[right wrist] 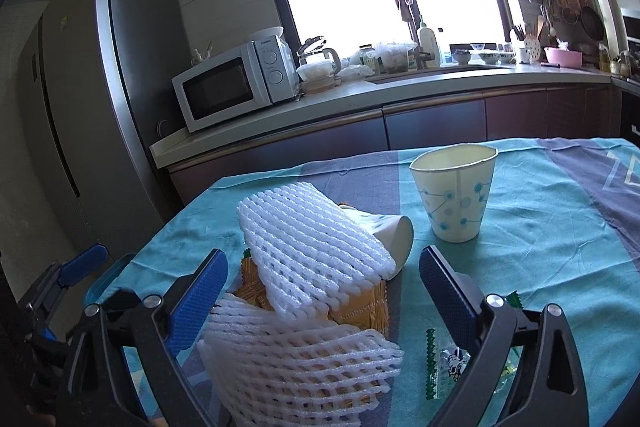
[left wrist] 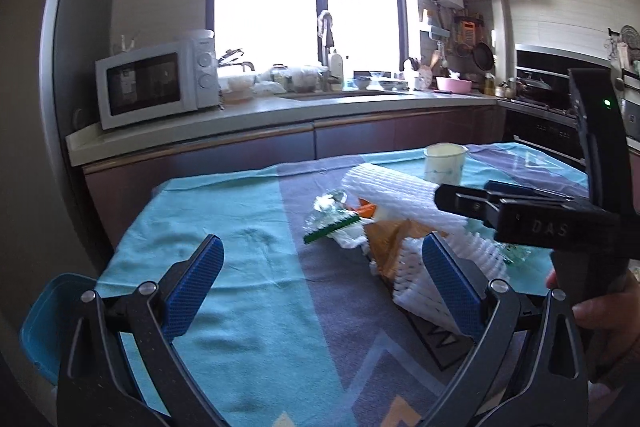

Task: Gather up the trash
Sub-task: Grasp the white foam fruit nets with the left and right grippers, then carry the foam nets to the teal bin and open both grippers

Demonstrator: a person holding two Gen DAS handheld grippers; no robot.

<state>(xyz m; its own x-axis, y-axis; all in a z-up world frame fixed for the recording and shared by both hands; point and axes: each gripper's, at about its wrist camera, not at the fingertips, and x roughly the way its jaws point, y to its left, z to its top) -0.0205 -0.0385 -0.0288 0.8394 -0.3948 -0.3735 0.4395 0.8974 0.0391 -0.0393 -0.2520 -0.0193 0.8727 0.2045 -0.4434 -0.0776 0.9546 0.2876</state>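
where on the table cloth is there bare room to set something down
Free: the teal cloth left of the green-edged clear wrapper, and the stretch right of the upright dotted paper cup. Crowded: mid-table, where white foam nets, a tipped cup and orange packaging pile together.

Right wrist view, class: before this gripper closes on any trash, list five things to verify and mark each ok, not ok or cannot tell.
1. Right gripper jaws open, nothing pinched: ok.
2. White foam fruit net lies between the fingers: ok.
3. Net is free of other items: not ok; it rests on a tipped paper cup and an orange wrapper.
4. Upright paper cup stands clear of the jaws: ok.
5. Left gripper open and empty: ok.
6. Blue bin at the table edge is the trash bin: cannot tell.
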